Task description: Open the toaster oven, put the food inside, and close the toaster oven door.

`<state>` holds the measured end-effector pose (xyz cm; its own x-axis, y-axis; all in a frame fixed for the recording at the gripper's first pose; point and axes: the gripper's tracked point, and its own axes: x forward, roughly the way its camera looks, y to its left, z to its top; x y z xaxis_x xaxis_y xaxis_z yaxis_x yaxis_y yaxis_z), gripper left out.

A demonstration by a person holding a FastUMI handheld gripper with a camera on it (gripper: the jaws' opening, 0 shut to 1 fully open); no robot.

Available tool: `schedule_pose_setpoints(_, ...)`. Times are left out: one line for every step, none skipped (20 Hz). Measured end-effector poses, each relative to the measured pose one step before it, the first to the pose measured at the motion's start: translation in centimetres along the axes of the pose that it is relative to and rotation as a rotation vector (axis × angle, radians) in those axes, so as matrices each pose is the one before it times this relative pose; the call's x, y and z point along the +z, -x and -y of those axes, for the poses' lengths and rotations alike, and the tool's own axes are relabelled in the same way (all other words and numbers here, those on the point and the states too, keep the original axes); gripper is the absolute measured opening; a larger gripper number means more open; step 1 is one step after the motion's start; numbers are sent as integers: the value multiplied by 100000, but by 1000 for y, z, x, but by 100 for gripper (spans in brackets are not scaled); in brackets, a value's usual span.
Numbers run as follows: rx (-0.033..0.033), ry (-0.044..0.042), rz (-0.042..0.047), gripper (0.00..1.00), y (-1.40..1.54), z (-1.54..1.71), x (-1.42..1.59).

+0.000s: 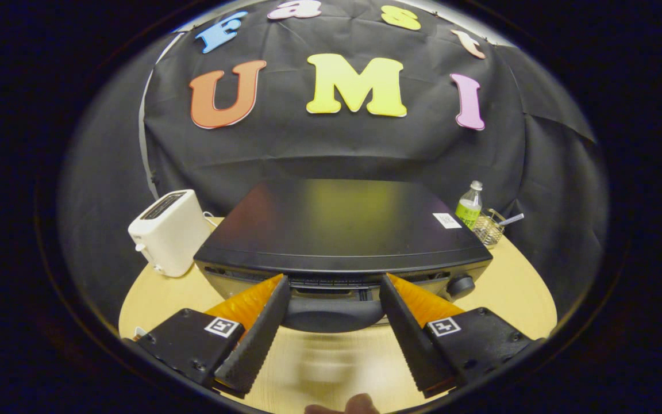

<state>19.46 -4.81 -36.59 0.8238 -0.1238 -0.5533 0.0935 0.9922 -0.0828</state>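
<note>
**Approaching the toaster oven door, tool released**

Hovering above the front of the toaster oven [339, 230], the tool [334, 287] has its fingers spread wide and grips nothing. The oven, black with a flat glossy top, sits mid-counter, just ahead of and below the fingers. Its door handle [334, 313], a dark curved bar, lies in the gap between the two fingertips, not touched by either. The door appears to be closed; opening looks like the step in hand.

Control knob [461, 286]: on the oven's front, beyond the right finger.

White toaster [169, 231]: left of the oven, apart from it.

Bottle [469, 206] and wire basket [488, 229]: behind the oven's right rear corner.

Counter [515, 293]: pale wood, round.

Food: a pale blurred shape lies on the counter beneath the tool; I cannot tell what it is.

Handling note: lower the fingers squarely to bracket the handle at its centre, clench firmly, then draw out and down along the hinge's arc. An off-centre hold would probably slip or shift the oven.
</note>
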Motion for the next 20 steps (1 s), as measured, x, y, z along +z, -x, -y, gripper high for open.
schedule_pose_setpoints(250, -973, -830, 100, 678, 17, -735)
schedule_pose_setpoints(-202, -646, -2292, 100, 592, 165, -989)
schedule_pose_setpoints(-446, -578, -1404, 100, 988, 137, -854)
schedule_pose_setpoints(-200, 1808, -1429, 100, 109, -62, -1062)
schedule_pose_setpoints(-433, 1048, 44, 100, 627, 131, -953)
schedule_pose_setpoints(-70, -173, -1711, 100, 373, -91, -1009)
schedule_pose_setpoints(50, -575, -1932, 100, 694, -113, -1403)
schedule_pose_setpoints(269, -192, -3115, 100, 266, -28, -1368)
schedule_pose_setpoints(402, -674, -2486, 100, 162, -29, -1277)
schedule_pose_setpoints(636, -1410, -2359, 100, -47, 27, -1330)
schedule_pose_setpoints(678, -2003, -2239, 100, -149, -4, -1097)
schedule_pose_setpoints(548, -988, -1813, 100, -214, 33, -1086)
schedule_pose_setpoints(558, -25, -2160, 100, -247, -17, -853)
schedule_pose_setpoints(921, 138, -2248, 100, -216, -90, -833)
schedule_pose_setpoints(73, 230, -745, 100, 26, 134, -252)
schedule_pose_setpoints(-287, 437, 50, 100, 51, 172, 15)
schedule_pose_setpoints(222, 108, -44, 100, 97, -152, -17)
schedule_pose_setpoints(706, 441, 111, 100, 277, -121, 139)
schedule_pose_setpoints(-72, 1287, 832, 100, 163, 203, 221)
schedule_pose_setpoints(524, 1463, 767, 100, 403, 11, 371)
